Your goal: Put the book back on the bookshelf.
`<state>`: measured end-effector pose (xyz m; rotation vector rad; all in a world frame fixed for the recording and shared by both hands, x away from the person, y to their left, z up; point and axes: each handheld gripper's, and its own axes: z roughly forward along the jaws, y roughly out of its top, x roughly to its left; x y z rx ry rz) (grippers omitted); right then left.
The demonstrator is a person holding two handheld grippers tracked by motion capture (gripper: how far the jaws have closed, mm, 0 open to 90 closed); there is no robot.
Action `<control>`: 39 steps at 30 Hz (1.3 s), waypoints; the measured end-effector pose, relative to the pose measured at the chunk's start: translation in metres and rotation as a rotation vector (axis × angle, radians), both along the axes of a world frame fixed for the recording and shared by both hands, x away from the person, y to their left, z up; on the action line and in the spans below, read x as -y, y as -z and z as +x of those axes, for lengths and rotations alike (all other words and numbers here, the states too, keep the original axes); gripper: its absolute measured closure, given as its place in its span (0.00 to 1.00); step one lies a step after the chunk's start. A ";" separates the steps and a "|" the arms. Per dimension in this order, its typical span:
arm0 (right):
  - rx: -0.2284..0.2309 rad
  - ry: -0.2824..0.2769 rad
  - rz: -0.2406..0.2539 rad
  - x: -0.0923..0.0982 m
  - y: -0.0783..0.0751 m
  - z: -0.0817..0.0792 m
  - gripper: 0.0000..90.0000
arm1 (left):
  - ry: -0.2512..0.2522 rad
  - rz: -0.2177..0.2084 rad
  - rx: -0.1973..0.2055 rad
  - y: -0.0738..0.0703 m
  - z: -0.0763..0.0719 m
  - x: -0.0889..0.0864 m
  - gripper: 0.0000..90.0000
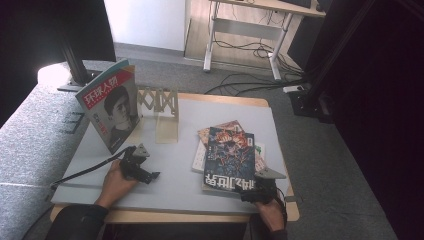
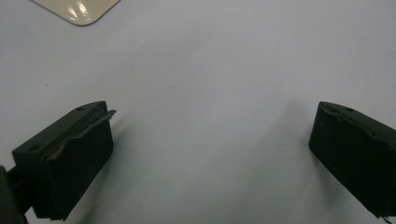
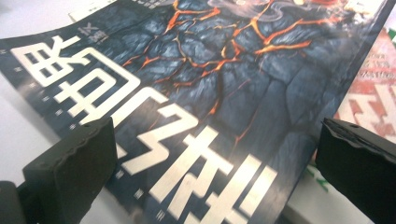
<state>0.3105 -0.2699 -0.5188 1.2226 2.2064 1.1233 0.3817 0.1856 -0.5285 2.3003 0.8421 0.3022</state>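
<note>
Magazine (image 1: 229, 159) w/ dark cracked-lava cover and big white characters lies on top of the stack at the table's right-front, its title edge toward the person. In the right gripper view its near edge looks slightly lifted off the grey mat (image 1: 172, 170), and the cover (image 3: 224, 102) is glossy w/ orange cracks on blue-black rock. Right gripper (image 1: 257, 192) sits at that near edge, jaws spread wide and holding nothing; cover runs between them. To do this step well, I'd judge: slide one jaw under the lifted edge, other on top, take only the top mag, not the red-and-white one (image 3: 373, 100) under it, and pinch near the spine side so pages don't fan. Left gripper (image 1: 150, 176) rests over bare mat well to the left, jaws also apart & empty. Further back, another magazine (image 1: 112, 107) w/ a portrait cover stands upright by the wooden rack (image 1: 162, 107).
</note>
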 end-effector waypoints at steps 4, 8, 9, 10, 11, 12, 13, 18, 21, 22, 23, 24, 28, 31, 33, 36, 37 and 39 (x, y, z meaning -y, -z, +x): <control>-0.010 -0.004 0.006 0.001 0.001 -0.005 0.00 | 0.000 0.001 0.000 0.000 0.000 0.000 0.00; -0.011 -0.010 0.000 0.001 0.001 -0.010 0.00 | 0.000 0.000 0.000 0.000 0.000 0.000 0.00; -0.012 -0.012 -0.007 0.001 0.001 -0.011 0.00 | 0.000 0.000 0.000 0.000 0.000 0.000 0.00; -0.014 -0.013 -0.017 0.000 0.002 -0.012 0.00 | 0.000 0.000 -0.001 0.000 0.000 0.000 0.00; -0.016 -0.013 -0.024 0.000 0.002 -0.013 0.00 | 0.000 0.000 -0.001 0.000 0.000 0.000 0.00; -0.016 -0.013 -0.025 0.000 0.003 -0.014 0.00 | 0.000 0.000 -0.001 0.000 0.000 0.000 0.00; -0.014 -0.012 -0.018 0.001 0.003 -0.014 0.00 | 0.000 0.000 -0.001 0.000 0.000 0.000 0.00; -0.020 -0.007 -0.018 0.002 0.005 -0.013 0.00 | 0.000 0.000 0.000 0.000 0.000 0.000 0.00; -0.017 -0.005 -0.021 0.003 0.004 -0.013 0.00 | 0.000 0.000 -0.001 0.000 0.000 0.000 0.00; -0.016 -0.003 -0.022 0.003 0.004 -0.013 0.00 | 0.000 0.000 -0.001 0.000 0.000 0.000 0.00; -0.014 -0.002 -0.021 0.004 0.003 -0.013 0.00 | 0.000 0.000 -0.001 0.000 0.000 0.000 0.00; -0.014 -0.001 -0.017 0.005 0.003 -0.013 0.00 | 0.000 0.000 -0.001 0.000 0.000 0.000 0.00; -0.024 -0.005 -0.015 0.005 0.004 -0.012 0.00 | 0.000 0.000 -0.001 0.000 0.000 0.000 0.00; -0.023 0.000 -0.022 0.006 0.004 -0.012 0.00 | 0.000 0.000 -0.001 0.000 0.000 0.000 0.00; -0.026 0.002 -0.020 0.007 0.004 -0.012 0.00 | 0.000 0.000 -0.001 0.000 0.000 0.000 0.00; -0.027 -0.001 -0.021 0.007 0.004 -0.012 0.00 | 0.000 0.000 -0.001 0.000 0.000 0.000 0.00; -0.026 -0.001 -0.025 0.007 0.004 -0.012 0.00 | 0.000 0.000 0.000 0.000 0.000 0.000 0.00; -0.020 0.009 -0.043 0.007 0.003 -0.013 0.00 | 0.000 0.000 0.000 0.000 0.000 0.000 0.00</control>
